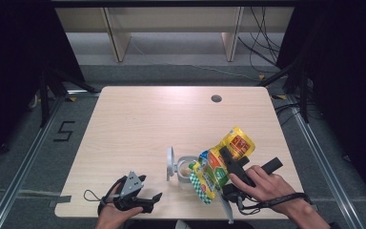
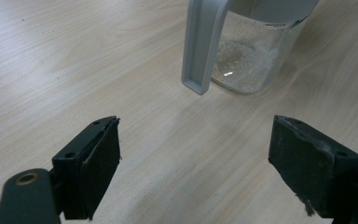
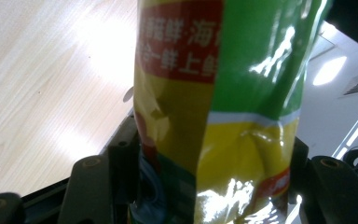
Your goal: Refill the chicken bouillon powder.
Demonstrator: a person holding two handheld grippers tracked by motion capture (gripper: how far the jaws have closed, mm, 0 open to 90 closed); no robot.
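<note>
A yellow and green snack bag (image 1: 218, 164) hangs tilted with its lower end over a clear jar (image 1: 186, 170) near the table's front edge. My right gripper (image 1: 248, 160) is shut on the bag's middle. In the right gripper view the bag (image 3: 242, 70) sits between both jaws of that gripper (image 3: 214, 161). The jar's grey flip lid (image 1: 170, 163) stands open to its left. My left gripper (image 1: 153, 199) rests low at the front left, open, with nothing between its jaws. In the left gripper view that gripper (image 2: 193, 158) faces the jar (image 2: 256, 60), which holds pale granules, and its lid (image 2: 200, 46).
The light wooden table (image 1: 147, 124) has a round cable hole (image 1: 216, 98) at the back right. Dark floor and metal rails surround it. Wooden shelf legs and cables lie beyond the far edge.
</note>
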